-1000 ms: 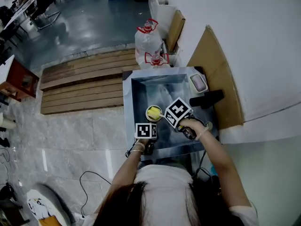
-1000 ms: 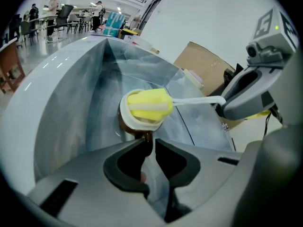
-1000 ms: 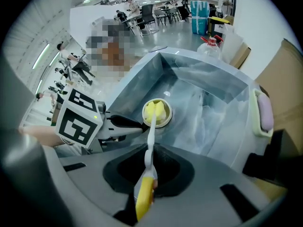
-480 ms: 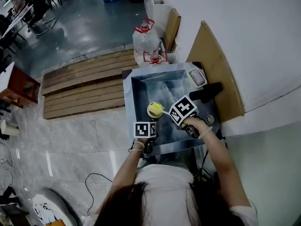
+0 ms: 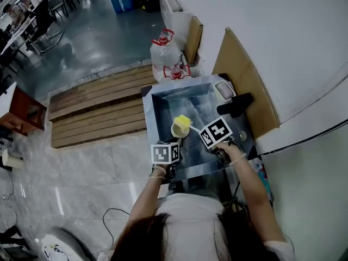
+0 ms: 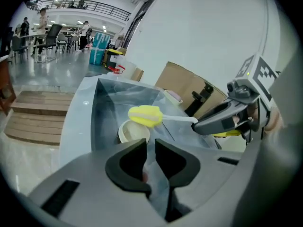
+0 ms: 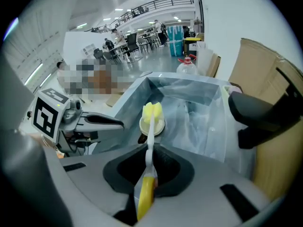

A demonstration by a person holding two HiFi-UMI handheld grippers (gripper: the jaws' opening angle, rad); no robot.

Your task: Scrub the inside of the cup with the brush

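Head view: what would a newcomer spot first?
The yellow sponge brush catches the eye first, its bright head hanging over the mouth of the cream cup. The cup stands in the steel sink against the white wall. The right gripper is clamped on the brush's handle, reaching in from the sink's near right side.

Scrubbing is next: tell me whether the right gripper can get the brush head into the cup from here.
Probably yes. The right gripper holds the brush, whose yellow head hovers right at the cup's open mouth, with nothing between them.
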